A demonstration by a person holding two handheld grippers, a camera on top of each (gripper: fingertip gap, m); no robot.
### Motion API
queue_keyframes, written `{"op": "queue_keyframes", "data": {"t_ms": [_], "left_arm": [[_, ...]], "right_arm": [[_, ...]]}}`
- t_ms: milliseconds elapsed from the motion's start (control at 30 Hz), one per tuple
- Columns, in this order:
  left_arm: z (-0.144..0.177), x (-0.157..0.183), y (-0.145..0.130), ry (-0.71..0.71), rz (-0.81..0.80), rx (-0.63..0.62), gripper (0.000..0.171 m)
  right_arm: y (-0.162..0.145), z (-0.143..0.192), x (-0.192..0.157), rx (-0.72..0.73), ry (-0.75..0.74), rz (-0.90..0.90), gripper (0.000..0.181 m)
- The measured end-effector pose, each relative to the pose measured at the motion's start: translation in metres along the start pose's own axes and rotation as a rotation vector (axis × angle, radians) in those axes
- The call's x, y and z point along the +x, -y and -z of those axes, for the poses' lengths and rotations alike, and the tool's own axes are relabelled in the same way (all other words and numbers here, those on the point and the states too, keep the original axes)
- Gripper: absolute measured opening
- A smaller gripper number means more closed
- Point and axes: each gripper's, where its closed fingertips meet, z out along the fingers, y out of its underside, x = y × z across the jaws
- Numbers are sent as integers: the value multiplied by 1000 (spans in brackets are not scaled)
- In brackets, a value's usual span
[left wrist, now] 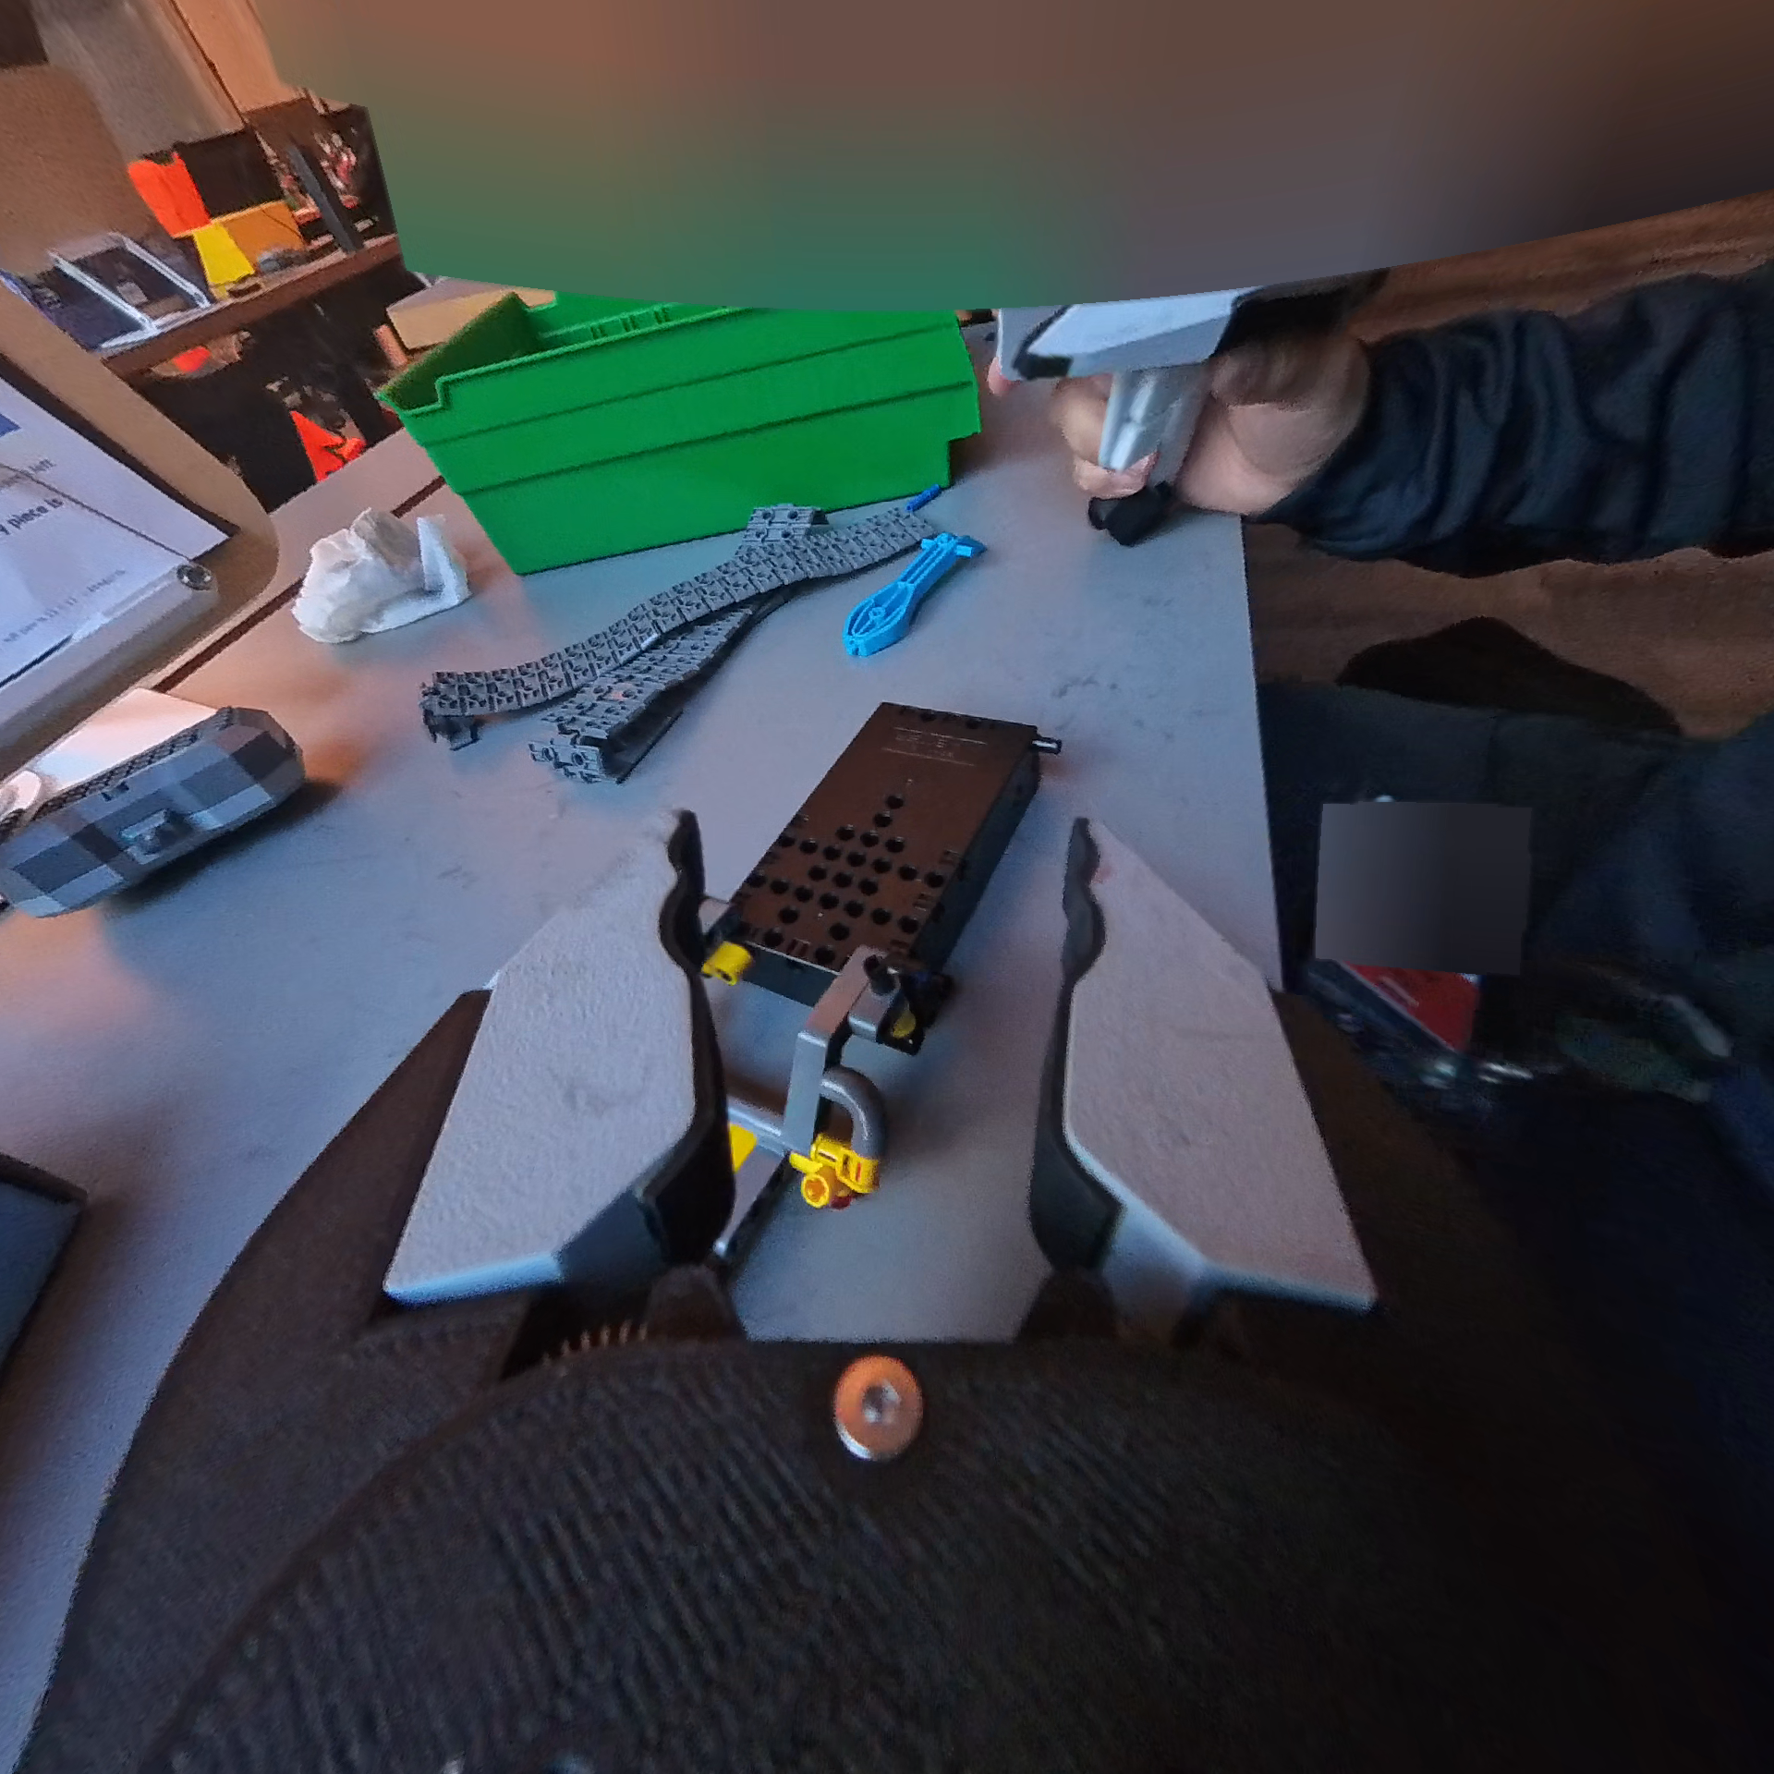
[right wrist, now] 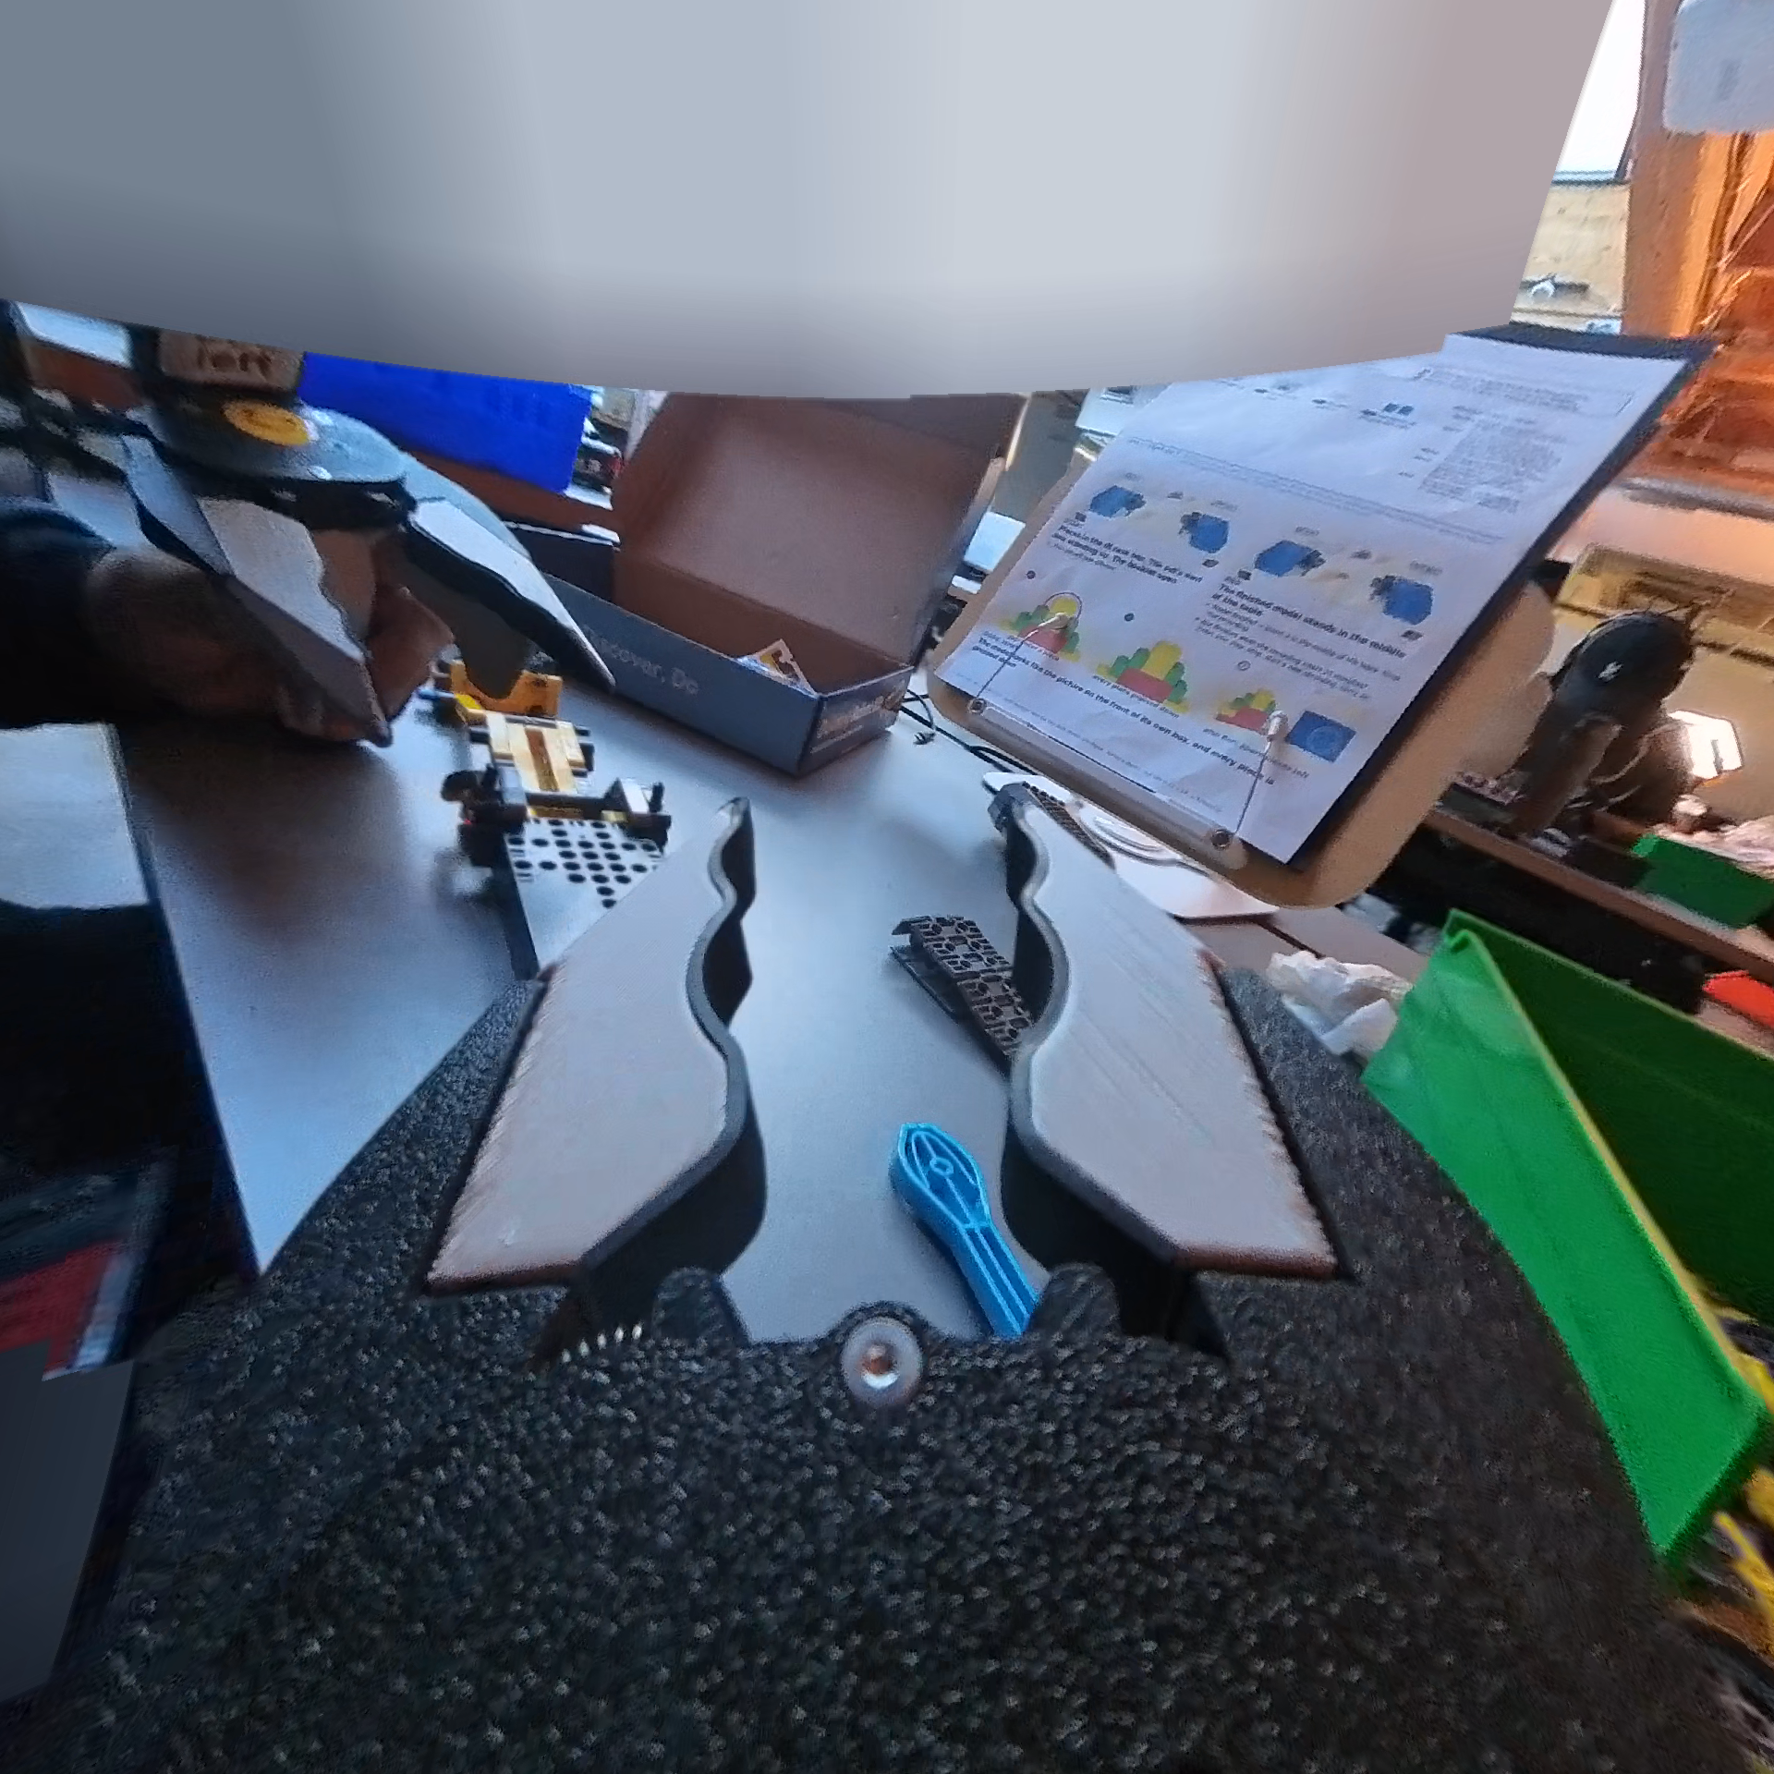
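Left wrist view: the left gripper [left wrist: 883, 835] is spread wide over one black perforated block assembly [left wrist: 869, 864] on the grey table [left wrist: 1133, 614]. Two grey track strips [left wrist: 662, 624] and one blue tool [left wrist: 902, 595] are seen beyond. Printed sheets [right wrist: 1296, 595] are clipped nearby. The right gripper [right wrist: 874, 816] is also held wide, empty.

- Dim overall, with warm orange light entering from the window [right wrist: 1718, 240] at upper right of the right wrist view.
- Soft sheen across the grey table [left wrist: 1104, 614]; faint shadows under the parts.
- Strong wide-angle bending at the edges.
- Near foreground soft and dark; lower right of the left wrist view almost black.
- Large smooth blurred patches along both tops.
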Motion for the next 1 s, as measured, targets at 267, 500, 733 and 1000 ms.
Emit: {"op": "queue_keyframes", "data": {"t_ms": [267, 500, 733, 1000], "left_arm": [[2, -3, 1, 8, 31, 9, 70], [9, -7, 3, 10, 86, 40, 66], [13, -9, 3, -14, 133, 53, 54], [10, -4, 0, -45, 126, 20, 57]], "right_arm": [[-14, -7, -10, -132, 55, -47, 37], [-43, -39, -15, -298, 284, -183, 51], [-39, -49, -3, -240, 336, -281, 50], [-31, -49, 4, -168, 296, -272, 62]]}}
